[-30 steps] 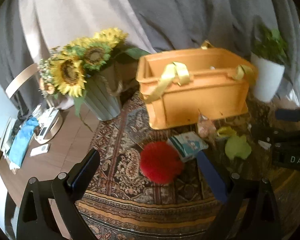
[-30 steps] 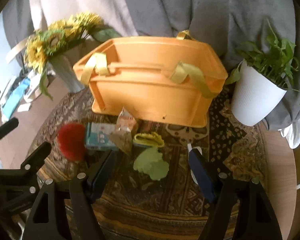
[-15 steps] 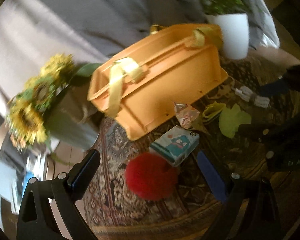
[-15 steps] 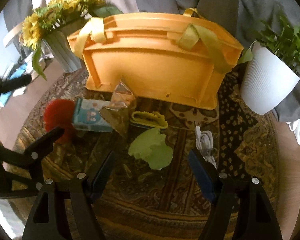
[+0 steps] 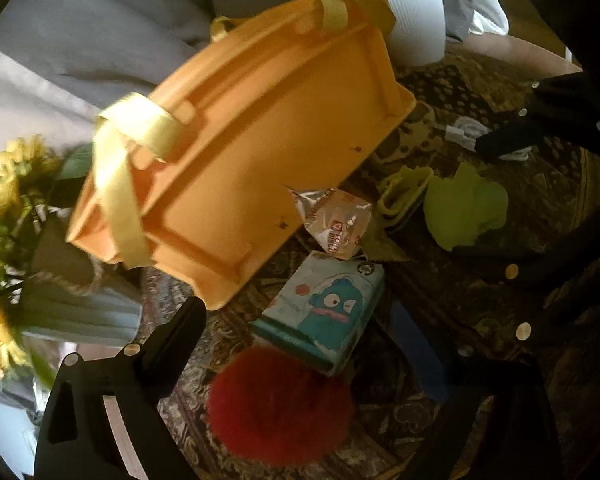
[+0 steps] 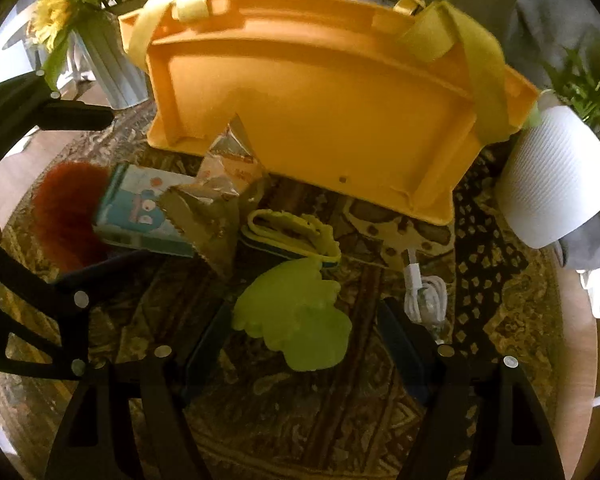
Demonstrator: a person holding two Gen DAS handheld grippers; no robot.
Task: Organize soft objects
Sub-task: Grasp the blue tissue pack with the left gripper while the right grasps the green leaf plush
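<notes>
An orange crate (image 5: 252, 152) with yellow straps stands on a patterned rug; it also shows in the right wrist view (image 6: 320, 92). In front of it lie a red fluffy ball (image 5: 280, 404), a tissue pack (image 5: 324, 312) with a blue cartoon face, a crinkled snack packet (image 5: 336, 220), a yellow folded cloth (image 6: 292, 232) and a lime-green soft toy (image 6: 296, 316). My left gripper (image 5: 300, 344) is open, its fingers on either side of the red ball and tissue pack. My right gripper (image 6: 304, 340) is open, its fingers on either side of the green toy.
A ribbed vase of sunflowers (image 5: 76, 312) stands left of the crate. A white plant pot (image 6: 556, 184) stands right of it. A white coiled cable (image 6: 428, 300) lies on the rug (image 6: 300, 420) beside the right finger. Grey cloth hangs behind.
Both grippers have moved forward and down towards the rug. The left view has tilted and closed in on the red ball; the right has closed in on the green toy.
</notes>
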